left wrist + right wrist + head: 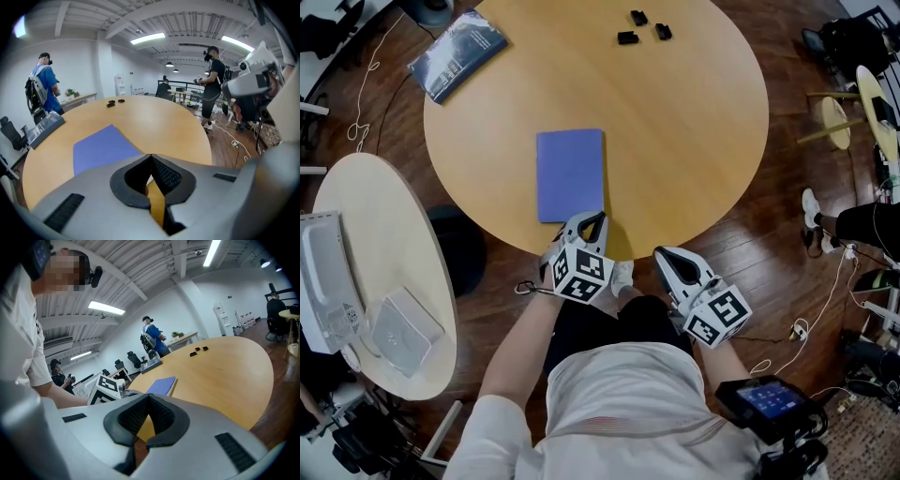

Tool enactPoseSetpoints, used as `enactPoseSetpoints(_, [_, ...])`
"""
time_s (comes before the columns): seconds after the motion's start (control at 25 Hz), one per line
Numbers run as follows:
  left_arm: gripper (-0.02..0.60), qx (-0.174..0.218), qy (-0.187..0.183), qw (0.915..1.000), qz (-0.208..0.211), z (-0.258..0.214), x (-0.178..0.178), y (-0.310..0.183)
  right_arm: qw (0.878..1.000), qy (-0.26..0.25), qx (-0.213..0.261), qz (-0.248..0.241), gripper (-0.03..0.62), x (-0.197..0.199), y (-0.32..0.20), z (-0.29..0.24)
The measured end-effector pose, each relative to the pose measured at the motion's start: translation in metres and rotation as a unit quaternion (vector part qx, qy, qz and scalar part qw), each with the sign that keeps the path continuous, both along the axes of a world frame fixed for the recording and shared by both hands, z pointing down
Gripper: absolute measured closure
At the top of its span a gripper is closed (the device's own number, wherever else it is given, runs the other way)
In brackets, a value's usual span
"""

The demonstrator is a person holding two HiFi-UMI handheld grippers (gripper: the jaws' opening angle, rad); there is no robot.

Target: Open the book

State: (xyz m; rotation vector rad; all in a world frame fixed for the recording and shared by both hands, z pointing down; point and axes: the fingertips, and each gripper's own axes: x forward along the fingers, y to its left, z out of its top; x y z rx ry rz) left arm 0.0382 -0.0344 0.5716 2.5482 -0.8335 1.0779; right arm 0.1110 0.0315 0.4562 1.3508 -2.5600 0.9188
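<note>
Tabletop (694,141) mostly bare: centre + whole right half open, free approach from near rim. Only obstacle close in is the blue book (570,174), flat, left of centre. Bare wood on its left, right and far sides, so room to pass there. Left gripper (593,220) sits at its near right corner, jaws closed, nothing between. Right gripper (667,255) is off the near rim over the floor, jaws closed, clear wood ahead. Dark booklet (457,54) on far left rim and 3 small black pcs (639,26) at far edge, both well apart from book. Second small table (356,187) stands left, w/ a gap to tabletop.
</note>
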Motion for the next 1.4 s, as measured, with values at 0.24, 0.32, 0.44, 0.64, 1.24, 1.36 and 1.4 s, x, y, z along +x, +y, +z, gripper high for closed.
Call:
enactPoseSetpoints(0.24, [0.569, -0.021, 0.100, 0.9920, -0.074, -0.049, -0.011, -0.009, 0.999, -0.005, 0.005, -0.034, 0.597, -0.023, -0.003, -0.002])
enactPoseSetpoints(0.32, [0.569, -0.025, 0.139, 0.9841, -0.107, -0.070, -0.022, -0.011, 0.999, -0.011, 0.009, -0.045, 0.597, -0.035, -0.006, -0.004])
enactPoseSetpoints(0.44, [0.569, -0.028, 0.181, 0.9702, -0.159, -0.095, -0.047, -0.012, 0.998, -0.020, 0.021, -0.062, 0.597, -0.056, -0.011, -0.011])
enactPoseSetpoints(0.64, [0.569, -0.012, 0.210, 0.9458, -0.247, -0.122, -0.107, -0.014, 0.995, -0.029, 0.028, -0.091, 0.597, -0.087, -0.013, -0.015])
enactPoseSetpoints(1.24, [0.569, 0.005, 0.160, 0.9152, -0.370, -0.098, -0.234, -0.011, 0.995, -0.020, 0.022, -0.095, 0.597, -0.120, -0.020, -0.017])
enactPoseSetpoints(1.36, [0.569, 0.003, 0.147, 0.9129, -0.381, -0.082, -0.249, -0.014, 0.996, -0.012, 0.016, -0.088, 0.597, -0.119, -0.022, -0.008])
enactPoseSetpoints(1.4, [0.569, 0.001, 0.143, 0.9120, -0.385, -0.077, -0.254, -0.014, 0.996, -0.011, 0.015, -0.087, 0.597, -0.120, -0.022, -0.006])
